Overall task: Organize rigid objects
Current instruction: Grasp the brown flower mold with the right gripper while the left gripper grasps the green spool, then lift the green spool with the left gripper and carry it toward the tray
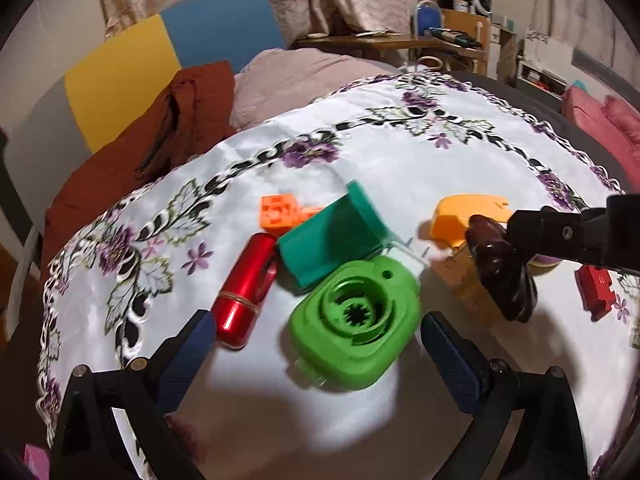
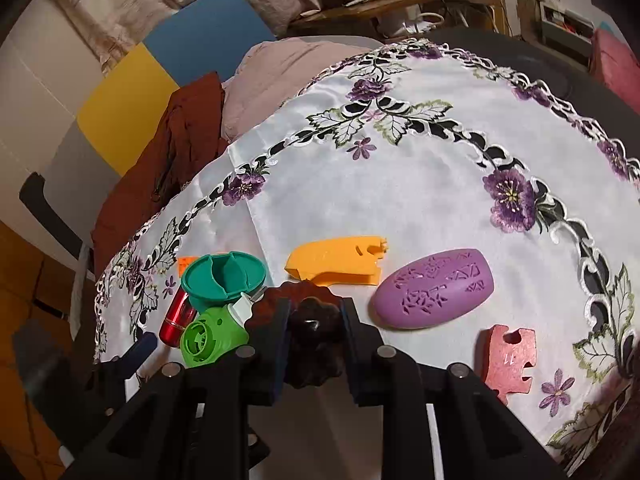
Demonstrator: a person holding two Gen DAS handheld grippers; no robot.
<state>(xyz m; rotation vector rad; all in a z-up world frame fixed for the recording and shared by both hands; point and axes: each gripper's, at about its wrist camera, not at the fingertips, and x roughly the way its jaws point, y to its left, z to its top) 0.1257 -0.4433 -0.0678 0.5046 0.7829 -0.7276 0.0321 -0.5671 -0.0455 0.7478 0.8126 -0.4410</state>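
Note:
My right gripper [image 2: 314, 320] is shut on a dark brown carved wooden piece [image 2: 316, 332] and holds it above the table; it also shows in the left wrist view [image 1: 502, 268]. My left gripper [image 1: 316, 332] is open, its blue pads either side of a light green plastic part [image 1: 356, 320]. Behind that lie a teal container [image 1: 332, 236], a red cylinder [image 1: 244, 292] and an orange block [image 1: 280, 210]. A yellow-orange piece [image 2: 340, 260], a purple oval [image 2: 434, 288] and a red puzzle piece [image 2: 508, 356] lie on the cloth.
A white tablecloth with purple embroidered flowers [image 2: 400, 184] covers the round table. A rust-coloured garment [image 1: 160, 152] and pink bedding [image 1: 288, 76] lie beyond the far edge. A yellow and blue chair back [image 1: 160, 64] stands behind, with a cluttered desk [image 1: 440, 36] at far right.

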